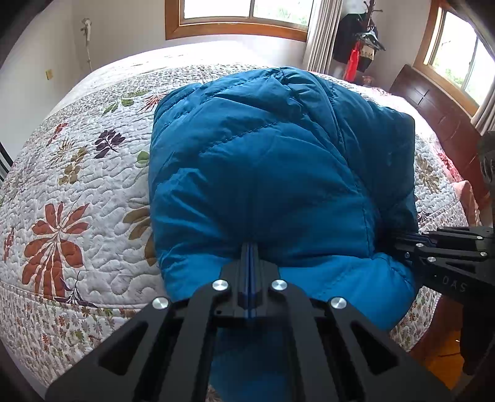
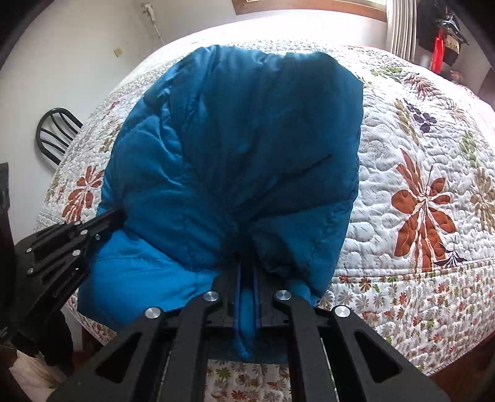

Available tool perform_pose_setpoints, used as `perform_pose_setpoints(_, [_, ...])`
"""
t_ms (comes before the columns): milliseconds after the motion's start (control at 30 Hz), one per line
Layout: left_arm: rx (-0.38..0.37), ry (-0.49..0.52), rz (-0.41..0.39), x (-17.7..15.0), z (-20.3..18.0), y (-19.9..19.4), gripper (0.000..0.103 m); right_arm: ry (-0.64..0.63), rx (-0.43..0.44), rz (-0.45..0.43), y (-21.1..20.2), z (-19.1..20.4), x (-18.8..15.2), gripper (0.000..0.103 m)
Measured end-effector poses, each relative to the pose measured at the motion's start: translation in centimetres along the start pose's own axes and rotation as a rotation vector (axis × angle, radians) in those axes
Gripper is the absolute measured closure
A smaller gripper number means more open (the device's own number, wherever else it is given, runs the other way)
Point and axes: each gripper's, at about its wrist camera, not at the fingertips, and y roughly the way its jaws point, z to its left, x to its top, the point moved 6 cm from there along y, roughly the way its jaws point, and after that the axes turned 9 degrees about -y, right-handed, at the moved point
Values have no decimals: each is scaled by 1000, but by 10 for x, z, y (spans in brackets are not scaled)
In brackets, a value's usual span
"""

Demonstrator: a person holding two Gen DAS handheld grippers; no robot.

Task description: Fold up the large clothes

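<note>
Left wrist view shows the blue puffer jacket bunched on the floral quilt of the bed, near its edge. Left gripper pinches the jacket's near hem; right gripper clamps another fold. Behind stand a window and chair.

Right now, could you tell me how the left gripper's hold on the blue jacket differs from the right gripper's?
The left gripper pinches thin fabric, its fingers nearly touching; the right gripper holds a thicker bunch that keeps its fingers apart. The left grips the blue jacket at its left near edge, the right at its right. Both are shut on the hem, above the floral quilt.
</note>
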Motion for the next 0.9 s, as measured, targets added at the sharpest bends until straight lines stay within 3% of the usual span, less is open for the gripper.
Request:
perform_pose_setpoints(667, [-36,-7,-6,-1,2,0,103,3,19,0,5,-6,3,99])
perform_pose_setpoints(833, [-88,-28,17,12,8,-12,103,-20,32,-2,-17,-2,14,94])
perform_pose_setpoints(900, [-102,-52,-19,27,14,-23,103,-38,34,-30,-31,3,22,92])
